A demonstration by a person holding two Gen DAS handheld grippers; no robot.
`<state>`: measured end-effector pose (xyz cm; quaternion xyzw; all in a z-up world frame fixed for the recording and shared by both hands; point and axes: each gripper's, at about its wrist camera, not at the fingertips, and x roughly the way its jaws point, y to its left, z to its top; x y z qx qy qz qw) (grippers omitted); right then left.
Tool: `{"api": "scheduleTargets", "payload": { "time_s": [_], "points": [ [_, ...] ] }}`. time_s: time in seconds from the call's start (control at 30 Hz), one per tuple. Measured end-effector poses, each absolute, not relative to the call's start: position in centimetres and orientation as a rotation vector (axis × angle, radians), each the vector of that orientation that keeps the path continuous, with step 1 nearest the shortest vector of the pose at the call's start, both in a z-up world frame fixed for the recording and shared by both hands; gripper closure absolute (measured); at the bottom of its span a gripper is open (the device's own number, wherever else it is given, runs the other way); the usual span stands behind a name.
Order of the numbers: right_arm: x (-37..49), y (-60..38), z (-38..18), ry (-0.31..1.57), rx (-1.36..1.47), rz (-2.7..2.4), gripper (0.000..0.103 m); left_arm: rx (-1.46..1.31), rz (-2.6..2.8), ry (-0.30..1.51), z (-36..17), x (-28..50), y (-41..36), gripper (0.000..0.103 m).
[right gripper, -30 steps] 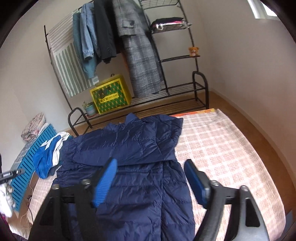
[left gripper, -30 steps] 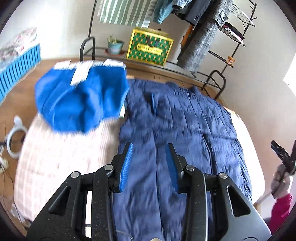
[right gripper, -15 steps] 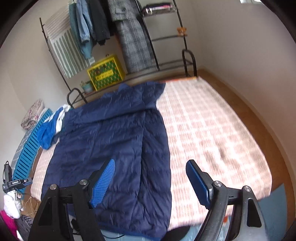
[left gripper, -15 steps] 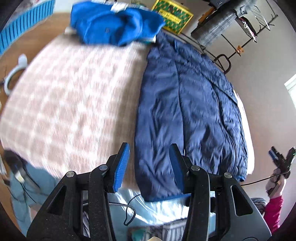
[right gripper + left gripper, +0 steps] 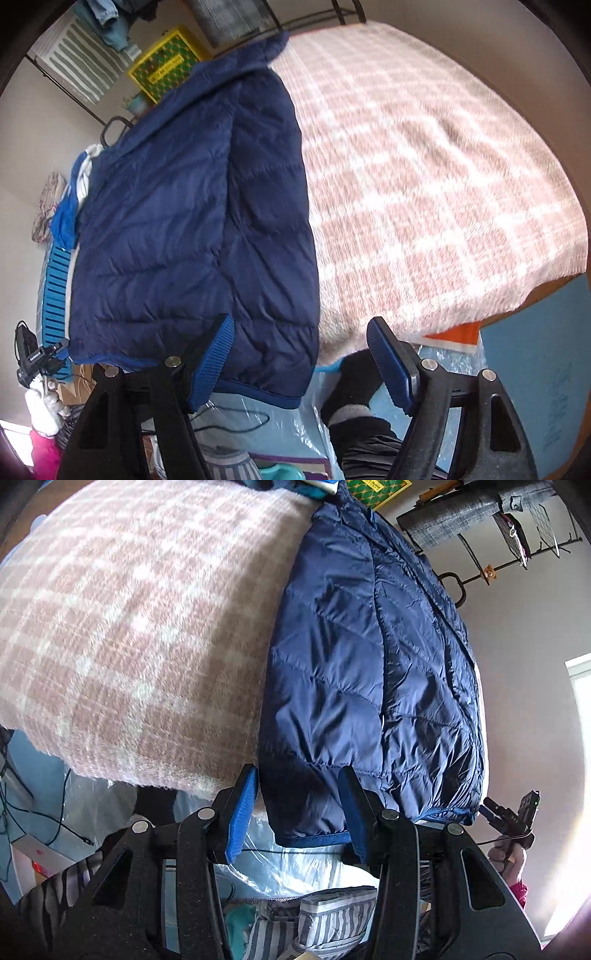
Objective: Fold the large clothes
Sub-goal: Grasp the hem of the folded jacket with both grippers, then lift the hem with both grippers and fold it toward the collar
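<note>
**Navy jacket on bed, hem at near edge**

Jacket [image 5: 369, 672]: flat on checked blanket [image 5: 129, 627], hem overhanging. Left gripper [image 5: 297, 808]: spread, hem corner between pads, not pinched. Right gripper [image 5: 301, 363]: closing, wide, straddling opposite hem corner.

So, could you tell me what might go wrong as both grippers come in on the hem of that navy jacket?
1. The jacket hem overhangs the blanket edge; a pull could slide it off the bed.
2. The left gripper straddles one hem corner with open jaws; closing shallow may pinch only the binding and slip.
3. The right gripper, jaws closing, covers just the other corner, half on blanket, so it may catch that.
</note>
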<state>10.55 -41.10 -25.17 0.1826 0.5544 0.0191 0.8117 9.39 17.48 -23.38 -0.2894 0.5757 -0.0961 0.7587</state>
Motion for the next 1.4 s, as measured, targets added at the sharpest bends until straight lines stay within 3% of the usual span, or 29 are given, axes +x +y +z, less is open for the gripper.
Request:
{"api": "scheduleTargets", "payload": {
  "time_s": [0.17, 0.2, 0.3, 0.33, 0.4, 0.53, 0.63, 0.77, 1.13, 1.3, 1.37, 1.4],
  "points": [
    [10.0, -40.2, -26.7, 1.238, 0.418, 0.107, 0.036, -0.638, -0.223, 1.266, -23.9, 9.3, 16.9, 0.057],
    [9.9, -39.9, -26.9, 1.249, 0.427, 0.124, 0.042, -0.637, -0.224, 1.267, -23.9, 9.3, 16.9, 0.058],
    [9.9, -39.3, -27.5, 1.275, 0.476, 0.185, 0.070, -0.629, -0.248, 1.286, -24.0, 9.5, 16.4, 0.088],
    [9.8, -39.1, -27.4, 1.273, 0.482, 0.193, 0.074, -0.619, -0.246, 1.282, -23.9, 9.6, 16.2, 0.092],
    [9.6, -39.0, -26.8, 1.258, 0.468, 0.188, 0.097, -0.588, -0.245, 1.254, -23.0, 9.3, 16.0, 0.097],
    [8.0, -40.6, -23.4, 1.162, 0.542, 0.199, 0.102, -0.626, -0.235, 1.172, -20.1, 7.9, 17.6, 0.099],
    [6.8, -41.8, -21.5, 1.109, 0.495, 0.166, 0.103, -0.578, -0.214, 1.172, -19.9, 7.0, 17.8, 0.099],
    [7.0, -41.5, -24.2, 1.214, 0.456, 0.102, 0.103, -0.583, -0.192, 1.227, -21.8, 7.3, 17.8, 0.100],
    [4.7, -45.0, -16.2, 0.968, 0.561, 0.088, 0.103, -0.601, -0.183, 1.069, -14.9, 5.3, 19.9, 0.103],
    [7.4, -42.6, -16.2, 1.010, 0.438, 0.146, 0.098, -0.535, -0.214, 1.095, -15.4, 8.5, 18.7, 0.103],
    [8.6, -40.6, -17.0, 1.042, 0.326, 0.137, 0.069, -0.515, -0.215, 1.135, -16.7, 9.7, 18.0, 0.103],
    [8.9, -39.9, -17.5, 1.054, 0.285, 0.122, 0.042, -0.498, -0.217, 1.150, -17.3, 10.1, 17.8, 0.097]
  ]
}}
